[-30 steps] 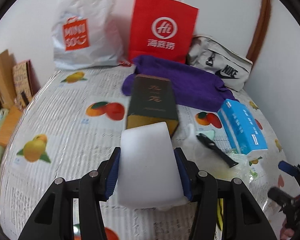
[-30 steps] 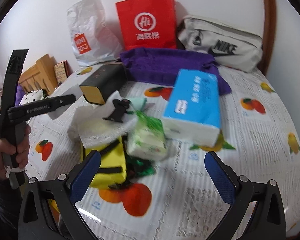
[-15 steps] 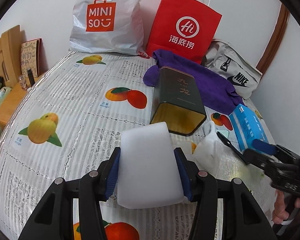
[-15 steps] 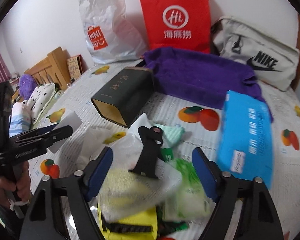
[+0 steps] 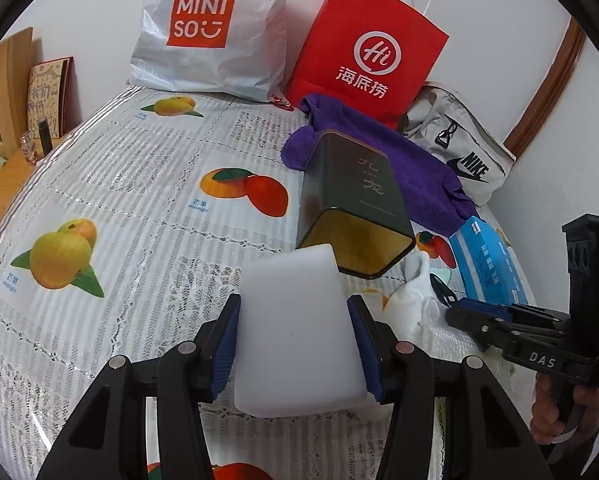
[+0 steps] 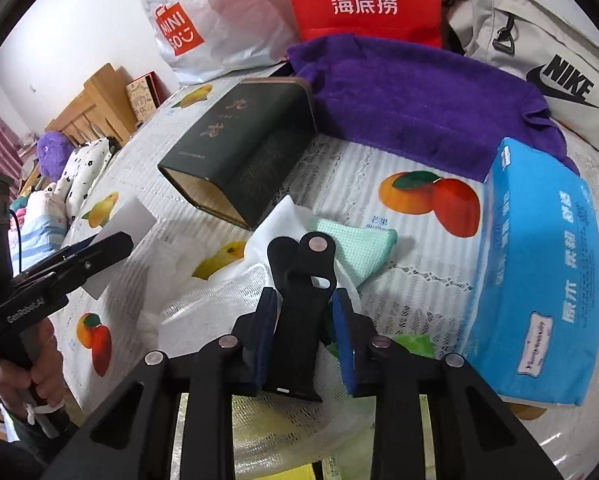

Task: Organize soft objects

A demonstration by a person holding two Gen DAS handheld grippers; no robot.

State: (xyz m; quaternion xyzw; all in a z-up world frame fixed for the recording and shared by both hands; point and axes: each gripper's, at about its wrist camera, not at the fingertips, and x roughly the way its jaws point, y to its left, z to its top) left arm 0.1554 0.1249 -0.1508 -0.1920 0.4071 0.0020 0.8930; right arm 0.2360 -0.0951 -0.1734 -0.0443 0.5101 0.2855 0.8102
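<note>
My left gripper (image 5: 293, 304) is shut on a white foam block (image 5: 295, 340) and holds it above the fruit-print tablecloth (image 5: 147, 208), just short of the open mouth of a dark tin (image 5: 355, 200) lying on its side. My right gripper (image 6: 305, 294) is over a pile of soft things. Its jaws are closing around a black strap (image 6: 299, 320) that lies on a white cloth (image 6: 219, 304). The left pad meets the strap and a thin gap shows at the right pad. A mint-green cloth (image 6: 359, 248) lies just beyond.
A blue tissue pack (image 6: 539, 272) lies to the right and a purple towel (image 6: 411, 100) behind the tin. A red paper bag (image 5: 371, 48), a silver shopping bag (image 5: 215, 32) and a grey sports bag (image 5: 467, 160) stand along the wall. A wooden cabinet (image 5: 3, 80) is left.
The right gripper came forward and down over the pile, and its jaws narrowed from wide open to close around the black strap. The left gripper carried the foam block nearer the tin's mouth.
</note>
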